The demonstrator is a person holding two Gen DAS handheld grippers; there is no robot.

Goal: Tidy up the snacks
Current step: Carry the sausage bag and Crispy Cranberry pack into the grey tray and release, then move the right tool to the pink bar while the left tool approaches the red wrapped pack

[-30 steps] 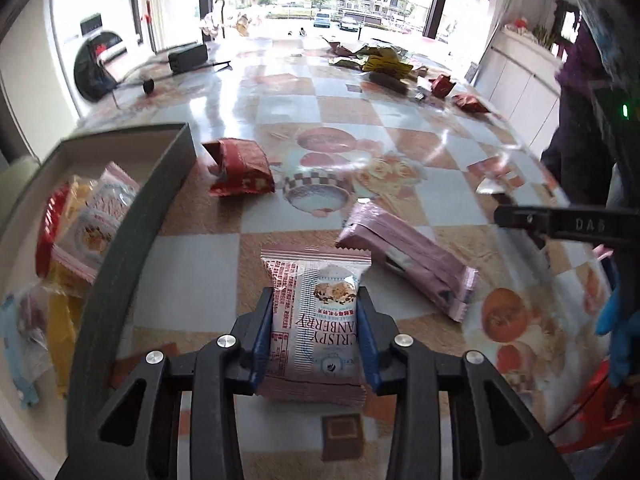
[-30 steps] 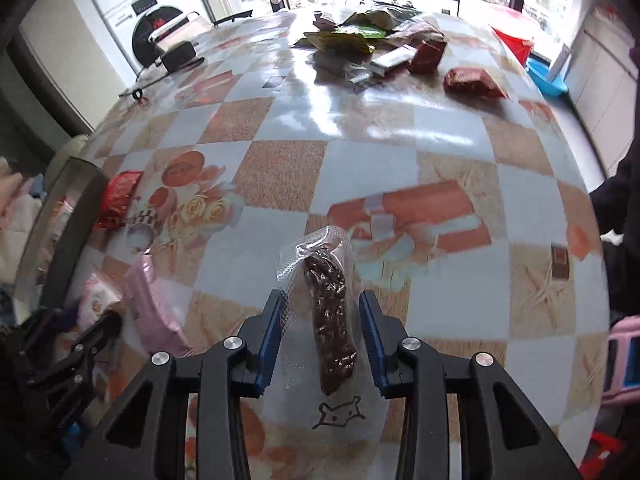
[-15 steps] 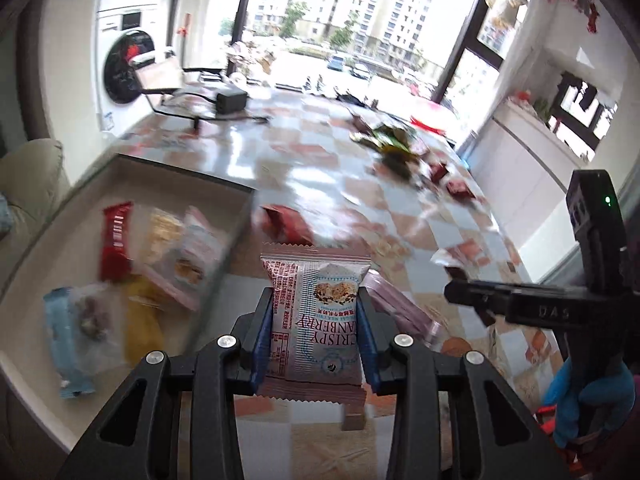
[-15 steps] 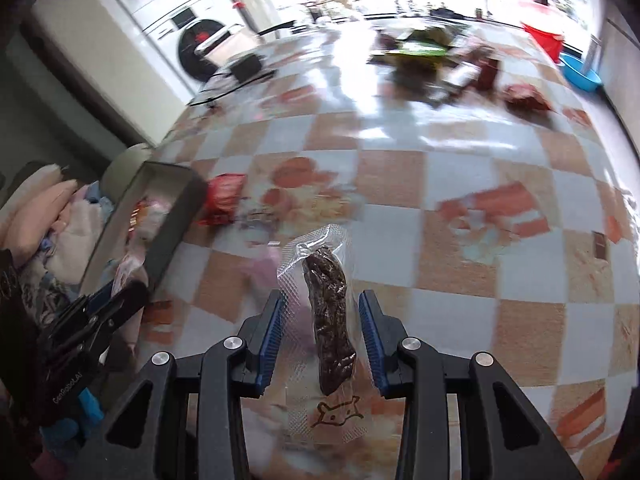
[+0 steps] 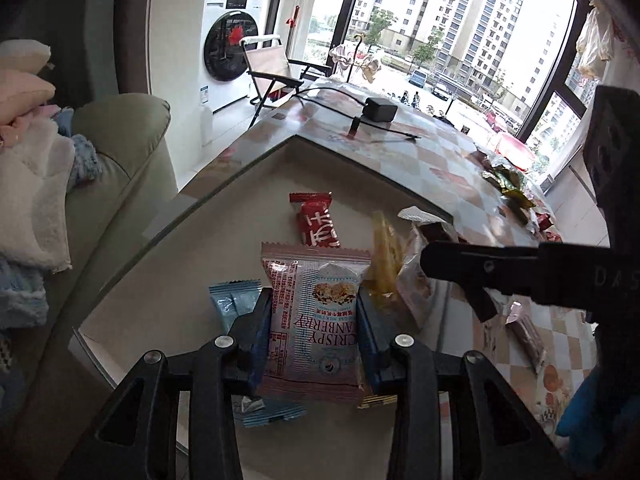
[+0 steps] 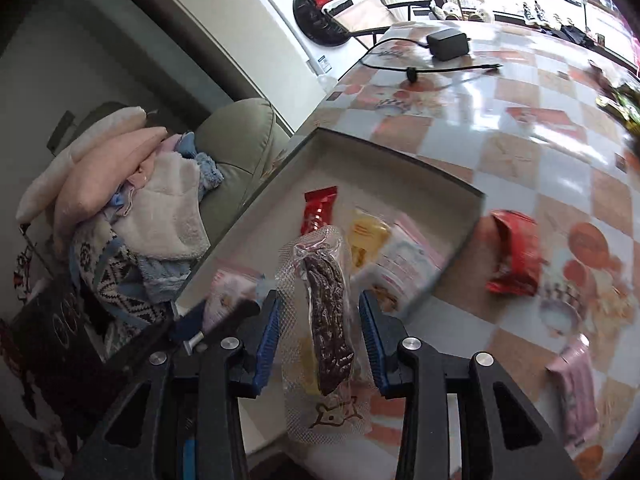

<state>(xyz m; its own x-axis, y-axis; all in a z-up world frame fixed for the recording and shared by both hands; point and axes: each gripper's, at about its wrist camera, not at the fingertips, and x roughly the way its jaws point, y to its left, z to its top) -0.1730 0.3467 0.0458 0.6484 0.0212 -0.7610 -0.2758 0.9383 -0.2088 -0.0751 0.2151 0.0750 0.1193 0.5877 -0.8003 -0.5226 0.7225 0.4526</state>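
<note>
My left gripper carries a pink-and-white crispy cranberry packet upright between its blue pads; its jaws are opening. It hangs over the shallow grey box, which holds a red bar, a yellow packet and a blue packet. My right gripper has a clear pouch with a dark snack between its pads, jaws opening too, above the near part of the box. Each gripper shows in the other's view: the right one, the left one.
On the checkered table lie a red packet and a pink packet to the right of the box. A black adapter with its cable lies farther back, with a snack pile beyond. A sofa with heaped laundry stands left of the table.
Both grippers have swung left from over the open table to above the grey box, each carrying its snack. The red and pink packets stay on the table.
</note>
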